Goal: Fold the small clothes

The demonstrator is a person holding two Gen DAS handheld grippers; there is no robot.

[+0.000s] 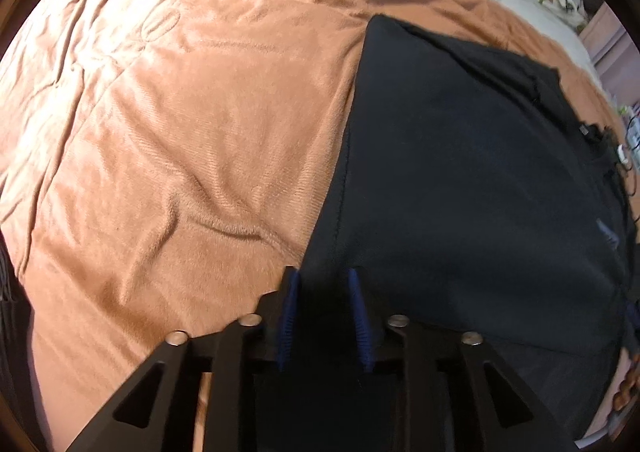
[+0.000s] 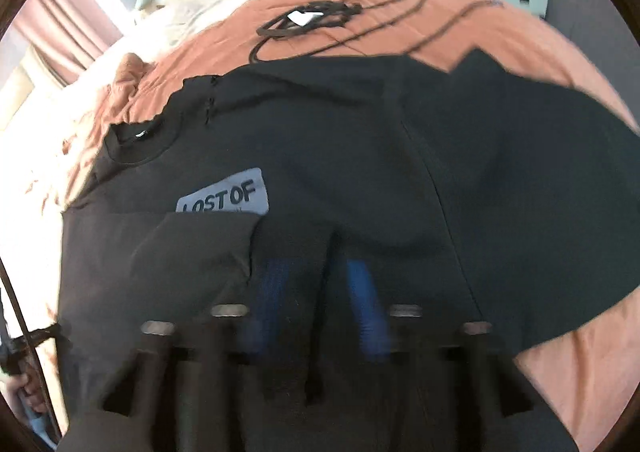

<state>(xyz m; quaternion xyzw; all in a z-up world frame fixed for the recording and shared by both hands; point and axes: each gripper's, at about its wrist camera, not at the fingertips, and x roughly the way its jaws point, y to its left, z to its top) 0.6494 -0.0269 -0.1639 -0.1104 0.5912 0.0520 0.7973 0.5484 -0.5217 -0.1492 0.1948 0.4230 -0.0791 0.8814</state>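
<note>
On the orange blanket point(image 1: 180, 112), both grippers pinch the black "LOST OF" shirt point(image 2: 340, 156).

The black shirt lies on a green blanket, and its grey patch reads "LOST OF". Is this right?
Not quite: the blanket is orange-brown, not green, as the right wrist view shows. The black shirt does lie on it, and its grey patch reads "LOST OF".

Bright daylight, fisheye warp, rt view motion-blurred
</note>
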